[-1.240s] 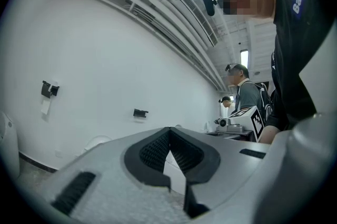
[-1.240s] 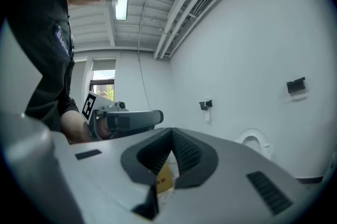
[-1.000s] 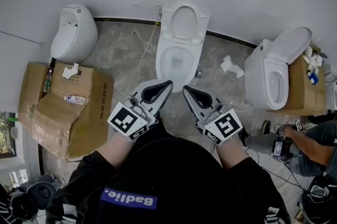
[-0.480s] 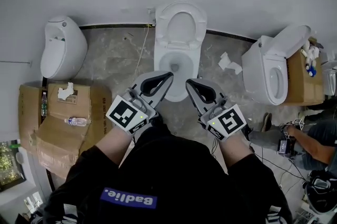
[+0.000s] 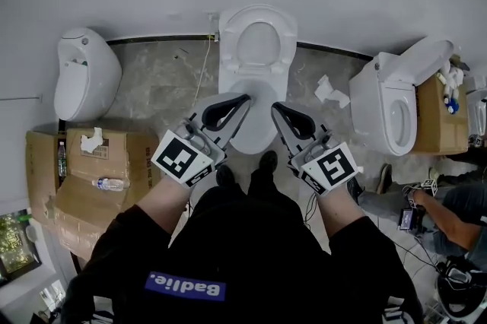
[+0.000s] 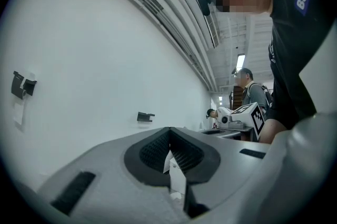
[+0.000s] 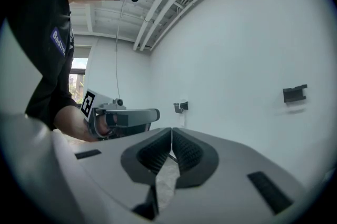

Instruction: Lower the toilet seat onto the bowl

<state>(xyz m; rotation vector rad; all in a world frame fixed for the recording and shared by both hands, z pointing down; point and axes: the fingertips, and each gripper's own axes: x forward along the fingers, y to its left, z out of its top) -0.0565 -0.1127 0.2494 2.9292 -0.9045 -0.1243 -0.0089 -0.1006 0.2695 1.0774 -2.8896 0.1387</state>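
Head view: left hand-held gripper [image 5: 245,97] and right hand-held gripper [image 5: 275,107] closed, empty, toilet seat [image 5: 284,41] upright.

We look down on a grey mottled stone floor [image 5: 156,90]. Along the wall three pieces stand on it: a white ceramic toilet [image 5: 253,71] in the middle with its seat raised, a rounded white fixture [image 5: 84,83] at the left, and a second white toilet [image 5: 392,113] at the right, lid up. Flattened brown cardboard [image 5: 91,189] lies at the left. Crumpled white paper [image 5: 329,92] lies between the two toilets.
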